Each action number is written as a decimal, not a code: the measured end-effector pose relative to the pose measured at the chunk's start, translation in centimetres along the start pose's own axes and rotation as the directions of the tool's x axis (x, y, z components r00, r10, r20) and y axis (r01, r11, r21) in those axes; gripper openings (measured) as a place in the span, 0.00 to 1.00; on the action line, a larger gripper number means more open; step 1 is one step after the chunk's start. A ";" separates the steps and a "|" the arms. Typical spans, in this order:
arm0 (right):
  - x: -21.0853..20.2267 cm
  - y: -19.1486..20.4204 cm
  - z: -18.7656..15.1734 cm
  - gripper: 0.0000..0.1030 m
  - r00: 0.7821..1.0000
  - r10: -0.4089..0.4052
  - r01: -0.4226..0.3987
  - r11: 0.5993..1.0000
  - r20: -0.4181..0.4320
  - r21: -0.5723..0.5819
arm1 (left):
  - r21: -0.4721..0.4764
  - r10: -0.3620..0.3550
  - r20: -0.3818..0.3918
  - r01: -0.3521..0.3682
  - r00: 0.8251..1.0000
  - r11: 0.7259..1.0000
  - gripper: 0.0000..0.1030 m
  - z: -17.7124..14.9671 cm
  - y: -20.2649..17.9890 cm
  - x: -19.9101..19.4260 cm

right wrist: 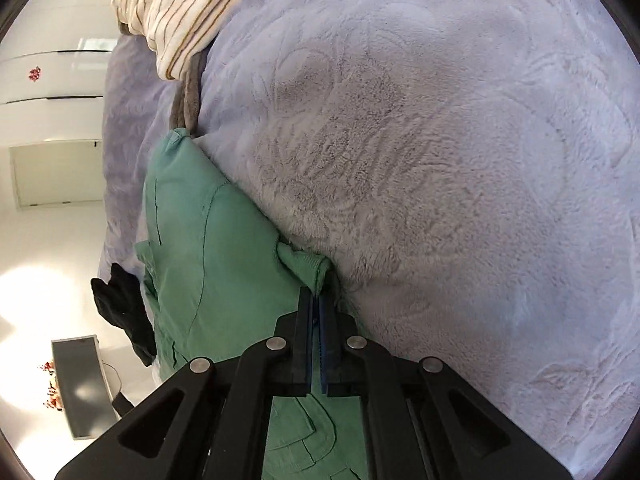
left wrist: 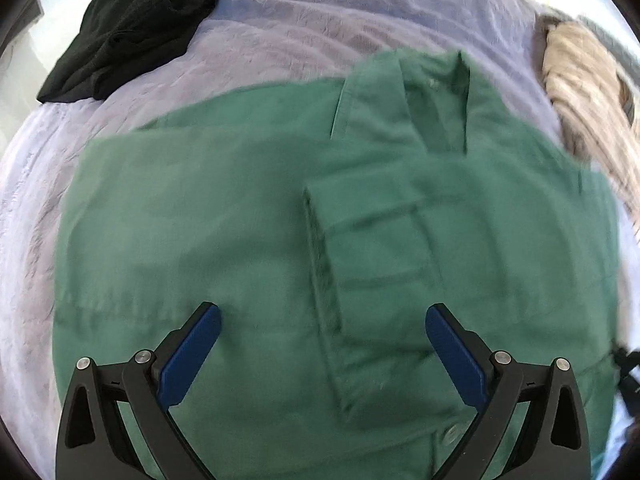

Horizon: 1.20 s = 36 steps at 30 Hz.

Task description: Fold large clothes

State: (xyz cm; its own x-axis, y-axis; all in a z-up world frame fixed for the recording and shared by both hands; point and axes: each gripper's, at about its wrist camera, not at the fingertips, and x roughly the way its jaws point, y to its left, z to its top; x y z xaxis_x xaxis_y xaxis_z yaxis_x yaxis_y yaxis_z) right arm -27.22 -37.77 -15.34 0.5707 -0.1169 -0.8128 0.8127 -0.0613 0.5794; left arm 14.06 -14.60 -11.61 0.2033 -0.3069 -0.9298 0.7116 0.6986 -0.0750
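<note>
A large green shirt (left wrist: 240, 220) lies spread on a lavender plush blanket (left wrist: 280, 32), collar (left wrist: 408, 96) at the far side and a sleeve folded across its middle. My left gripper (left wrist: 323, 320) hovers over the shirt, jaws wide apart and empty, blue pads (left wrist: 192, 356) showing. In the right wrist view the same green shirt (right wrist: 208, 248) runs along the blanket's (right wrist: 460, 180) left side. My right gripper (right wrist: 317, 300) is shut on a bunched edge of the shirt (right wrist: 308, 266).
A black garment (left wrist: 132, 28) lies at the blanket's far left corner and also shows in the right wrist view (right wrist: 120, 304). A cream striped cloth (right wrist: 180, 12) lies at one end of the bed (left wrist: 588, 92). White cabinets (right wrist: 52, 60) and a grey object (right wrist: 80, 384) stand beyond the bed.
</note>
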 end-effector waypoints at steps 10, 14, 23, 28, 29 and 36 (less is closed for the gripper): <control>0.8 -0.3 0.0 0.02 1.000 -0.011 0.011 1.000 -0.001 -0.015 | 0.010 -0.130 0.026 0.130 0.991 0.991 0.18 4.5 -1.3 0.4; 0.6 0.0 -0.2 0.03 1.000 0.019 -0.019 1.000 -0.002 -0.019 | 0.064 -0.104 0.065 0.100 0.992 0.993 0.18 6.0 -1.1 0.0; 0.5 1.1 -0.4 0.05 0.999 -0.045 0.042 0.995 -0.031 -0.086 | 0.088 0.054 0.109 -0.063 0.993 0.994 0.78 4.6 0.7 -1.5; -2.2 3.1 -0.8 0.09 0.996 -0.081 0.084 0.976 0.023 -0.199 | 0.119 0.029 0.105 -0.042 0.994 0.992 0.78 3.1 2.3 -4.0; -2.6 3.8 -0.9 0.09 0.997 -0.072 0.078 0.971 0.035 -0.224 | 0.122 0.012 0.105 -0.025 0.994 0.992 0.78 2.7 2.3 -4.4; 1.2 9.4 -1.0 0.10 0.998 -0.068 0.060 0.921 -0.007 -0.384 | 0.188 -0.057 0.060 0.045 0.997 0.981 0.78 -0.6 -1.6 -3.5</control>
State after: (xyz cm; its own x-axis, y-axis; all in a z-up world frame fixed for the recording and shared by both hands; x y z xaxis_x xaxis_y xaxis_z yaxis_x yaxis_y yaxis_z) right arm -18.81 -37.45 -10.92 0.5152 -0.1055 -0.8506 0.8281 0.3172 0.4622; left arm 11.78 -14.22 -8.43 0.2026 -0.3844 -0.9006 0.8338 0.5501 -0.0472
